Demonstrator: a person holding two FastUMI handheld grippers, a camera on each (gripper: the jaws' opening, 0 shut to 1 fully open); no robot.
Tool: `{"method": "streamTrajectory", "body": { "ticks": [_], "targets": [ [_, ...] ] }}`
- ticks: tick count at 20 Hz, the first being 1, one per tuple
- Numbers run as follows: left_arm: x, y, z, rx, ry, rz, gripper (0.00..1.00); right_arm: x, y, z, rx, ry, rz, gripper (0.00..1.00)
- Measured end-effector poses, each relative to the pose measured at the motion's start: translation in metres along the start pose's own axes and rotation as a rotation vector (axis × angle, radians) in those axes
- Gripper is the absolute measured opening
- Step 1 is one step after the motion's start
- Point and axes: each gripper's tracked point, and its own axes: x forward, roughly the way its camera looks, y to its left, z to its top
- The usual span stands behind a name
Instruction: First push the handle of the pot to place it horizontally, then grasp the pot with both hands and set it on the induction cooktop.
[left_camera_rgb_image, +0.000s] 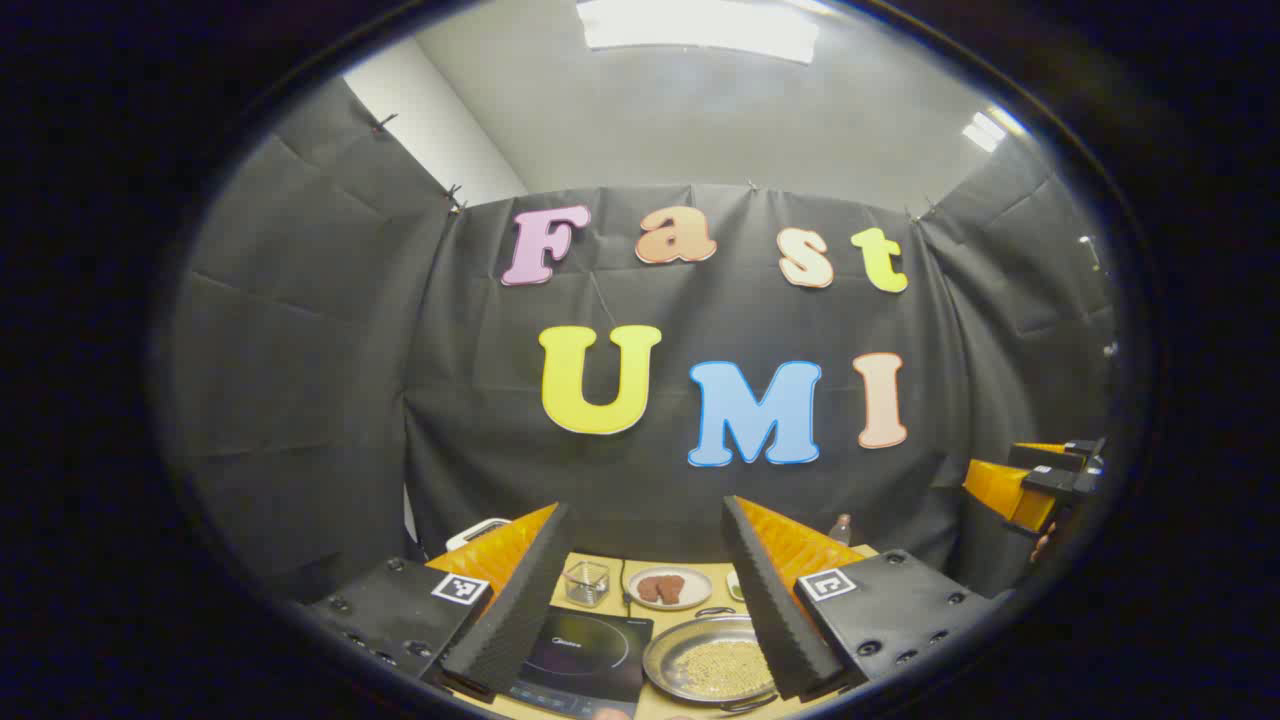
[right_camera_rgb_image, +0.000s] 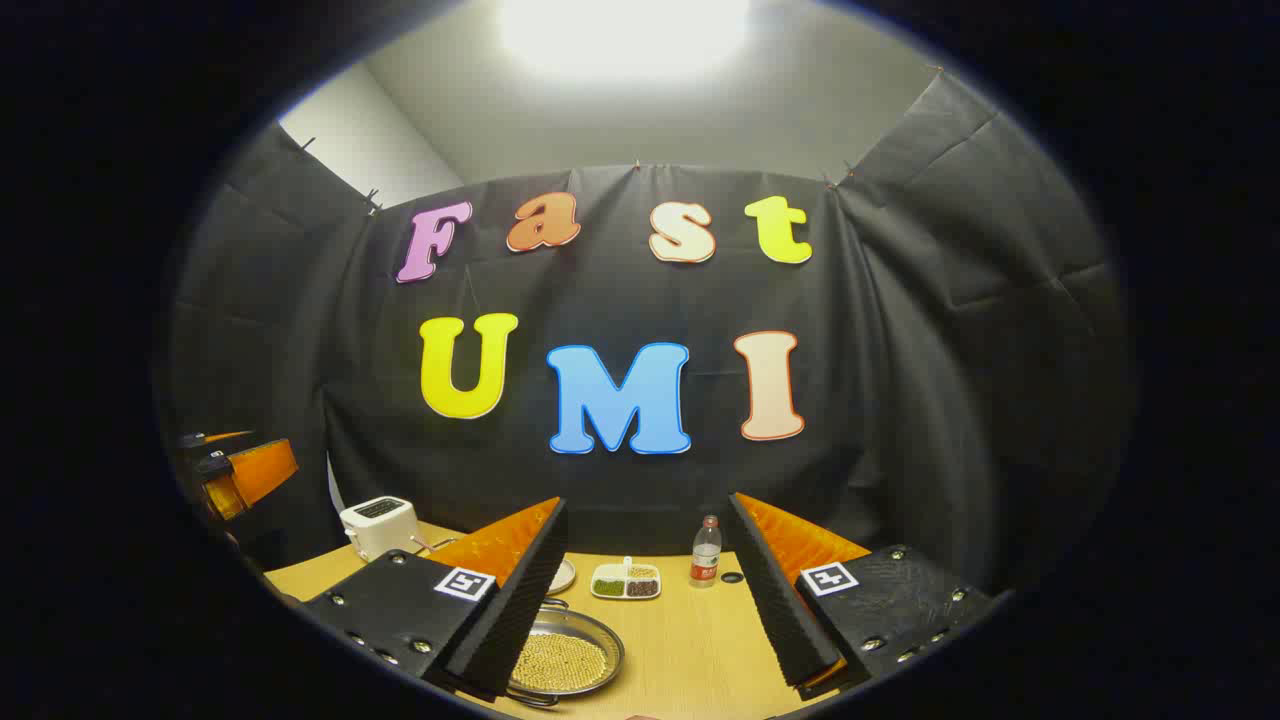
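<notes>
Both grippers hang high above the bench, their jaws spread wide apart and clamped on nothing. In the left gripper view the left gripper (left_camera_rgb_image: 645, 600) looks down on the pot (left_camera_rgb_image: 712, 663), a shallow metal pan holding pale grains, which sits on the bench (right_camera_rgb_image: 690, 640) near the front edge, just beside the induction cooktop (left_camera_rgb_image: 585, 650) and to its right. A thin wire handle (left_camera_rgb_image: 714, 611) shows at the pot's far rim and another at its near rim; whether either stands up or lies flat I cannot tell. In the right gripper view the right gripper (right_camera_rgb_image: 645, 600) frames the same pot at its lower left.

Toward the back edge stand a small glass container (left_camera_rgb_image: 586, 581), a plate of brown food (left_camera_rgb_image: 668, 588), a divided dish (right_camera_rgb_image: 626, 581), a water bottle (right_camera_rgb_image: 706, 551) and a toaster (right_camera_rgb_image: 378, 525).

The handle push seems not yet begun. The risks, as I judge them:
- A push too hard or too low on the handle could slide the light pan or spill the grains.
- Uneven lifting by the two sides could tip the pan and pour the grains out.
- A descent from this height may miss the thin handles.
</notes>
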Motion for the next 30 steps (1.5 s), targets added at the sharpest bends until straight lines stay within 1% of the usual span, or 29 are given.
{"method": "streamTrajectory", "body": {
  "ticks": [1,3,6,7,9,10,12,15,17,19,21,23,25,26,28,30],
  "targets": [
    [0.002,-0.003,-0.003,-0.014,0.006,-0.009,0.99,0.004,0.000,-0.002,0.004,0.009,0.007,0.95],
    [0.007,0.005,-0.006,-0.015,0.010,0.004,0.97,0.010,-0.002,-0.003,0.016,0.015,0.010,0.95],
    [0.012,0.012,0.002,0.026,-0.006,0.041,0.96,0.017,-0.003,-0.002,0.045,0.016,0.016,0.96],
    [0.014,0.013,0.002,0.038,-0.006,0.046,0.99,0.017,-0.001,-0.004,0.057,0.019,0.023,0.96],
    [0.019,0.014,0.000,0.050,-0.008,0.042,0.97,0.019,0.005,-0.011,0.068,0.037,0.036,0.95],
    [0.022,0.014,-0.002,0.045,-0.005,0.030,0.95,0.019,0.007,-0.014,0.063,0.047,0.031,0.96],
    [0.030,0.015,-0.004,0.037,0.006,-0.010,0.97,0.019,0.011,-0.016,0.049,0.063,0.006,0.95],
    [0.044,0.025,-0.001,0.056,-0.003,-0.054,0.99,0.018,0.023,-0.013,0.037,0.065,-0.029,0.96],
    [0.051,0.023,-0.005,0.056,-0.001,-0.096,0.95,0.016,0.028,-0.013,0.025,0.060,-0.060,0.95],
    [0.057,0.022,-0.006,0.041,0.002,-0.138,0.99,0.017,0.034,-0.017,0.023,0.067,-0.089,0.95],
    [0.058,0.021,-0.005,0.029,-0.007,-0.174,0.99,0.015,0.039,-0.020,0.026,0.069,-0.109,0.96],
    [0.058,0.024,-0.006,0.031,-0.012,-0.185,0.97,0.012,0.040,-0.025,0.020,0.080,-0.123,0.96],
    [0.058,0.026,-0.011,0.027,0.001,-0.195,0.94,0.012,0.043,-0.028,0.020,0.086,-0.121,0.96],
    [0.058,0.027,-0.011,0.023,0.001,-0.194,0.97,0.013,0.044,-0.029,0.020,0.090,-0.119,0.96],
    [0.060,0.033,-0.015,0.024,-0.005,-0.179,0.99,0.020,0.049,-0.038,0.026,0.108,-0.093,0.96],
    [0.065,0.035,-0.026,0.022,0.014,-0.154,0.99,0.025,0.056,-0.051,0.028,0.144,-0.049,0.95]
  ]
}}
